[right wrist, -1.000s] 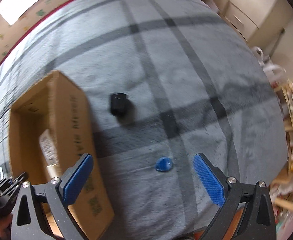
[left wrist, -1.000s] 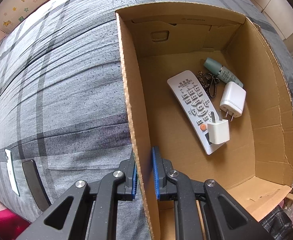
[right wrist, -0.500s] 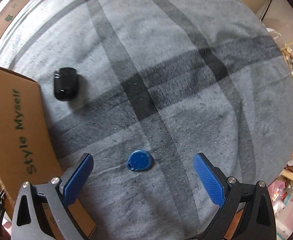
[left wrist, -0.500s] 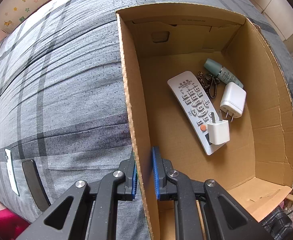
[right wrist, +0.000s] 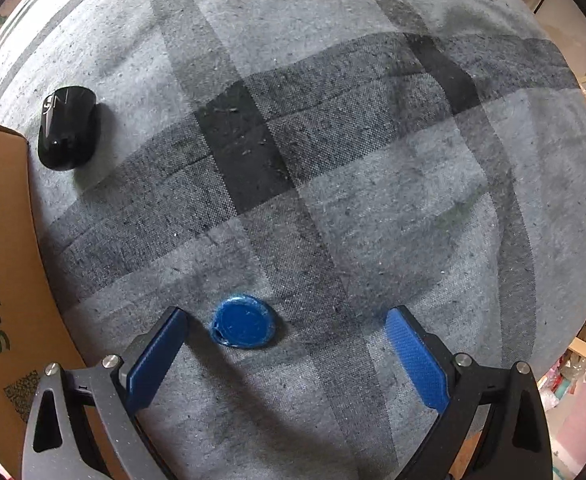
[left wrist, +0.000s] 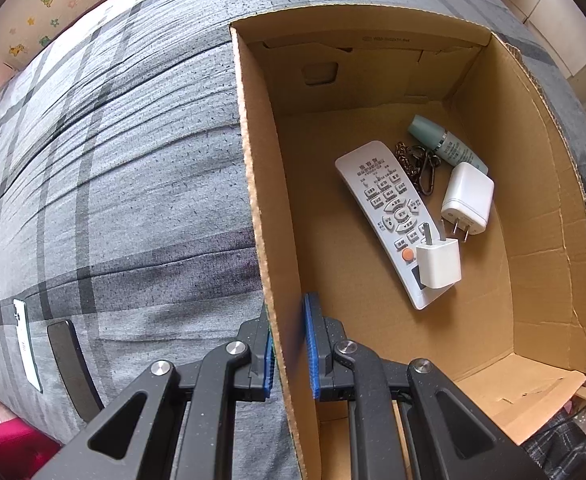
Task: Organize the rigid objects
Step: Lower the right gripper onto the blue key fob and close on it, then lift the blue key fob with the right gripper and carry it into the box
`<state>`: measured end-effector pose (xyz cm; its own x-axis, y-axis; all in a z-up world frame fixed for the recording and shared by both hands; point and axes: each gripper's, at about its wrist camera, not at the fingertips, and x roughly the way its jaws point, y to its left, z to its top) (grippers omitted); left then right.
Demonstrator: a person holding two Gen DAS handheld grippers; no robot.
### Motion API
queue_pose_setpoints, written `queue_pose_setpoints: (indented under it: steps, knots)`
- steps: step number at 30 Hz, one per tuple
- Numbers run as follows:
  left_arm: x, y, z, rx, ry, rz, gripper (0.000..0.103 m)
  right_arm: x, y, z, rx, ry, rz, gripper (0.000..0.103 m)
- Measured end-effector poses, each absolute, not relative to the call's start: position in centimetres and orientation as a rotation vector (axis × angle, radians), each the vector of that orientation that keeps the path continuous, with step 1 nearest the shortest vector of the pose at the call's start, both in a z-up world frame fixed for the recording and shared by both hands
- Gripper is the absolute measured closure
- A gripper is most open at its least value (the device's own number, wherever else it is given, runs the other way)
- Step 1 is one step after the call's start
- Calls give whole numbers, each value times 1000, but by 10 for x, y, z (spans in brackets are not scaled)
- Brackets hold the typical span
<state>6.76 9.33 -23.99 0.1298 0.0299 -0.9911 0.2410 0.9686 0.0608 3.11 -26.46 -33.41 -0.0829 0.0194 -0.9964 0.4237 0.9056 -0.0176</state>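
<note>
- Bed cover (right wrist: 333, 184): grey plaid fabric that carries everything; soft, so small things may sink slightly into it.
- Cardboard box (left wrist: 253, 184): open-topped, standing on the bed. It already holds a white remote (left wrist: 389, 216), two white chargers (left wrist: 439, 266) (left wrist: 469, 198), a teal tube (left wrist: 445, 144) and a key chain (left wrist: 417, 164).
- Left claw (left wrist: 289, 356): clenched on the box's side wall, one pad outside and one inside, steadying it.
- Right claw (right wrist: 289, 356): released, jaws wide, pointing down at the bed.
- Black mouse-like object (right wrist: 67, 132): glossy, lying just beside the box corner, not yet collected.
- Blue disc (right wrist: 243, 320): the thing in hand, flat, round and small, lying between the right claw's pads but nearer the left one.
- Step, as judged: the approach to pick up the disc. The next move calls for centring the pads on it, lowering to the fabric and closing on its thin edge; the low profile may let it slip.
</note>
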Motion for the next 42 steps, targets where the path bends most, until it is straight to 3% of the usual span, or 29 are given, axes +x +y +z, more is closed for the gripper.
queue_pose_setpoints:
  steps: [3, 6, 9, 10, 11, 42]
  knots:
    - [67, 92, -240, 228, 1436, -153, 90, 35, -266, -336, 341, 1630, -349, 3]
    - [67, 90, -239, 233, 1437, -150, 90, 40, -265, -327, 338, 1622, -348, 21]
    - [67, 89, -240, 238, 1437, -149, 90, 45, -260, -321, 324, 1633, -323, 51]
    - [67, 89, -240, 239, 1436, -149, 90, 47, -257, -319, 304, 1634, -319, 70]
    - [67, 89, -239, 239, 1435, -149, 90, 48, -255, -318, 284, 1635, -318, 74]
    - [68, 89, -239, 235, 1448, -147, 90, 58, -215, -196, 161, 1492, -140, 75]
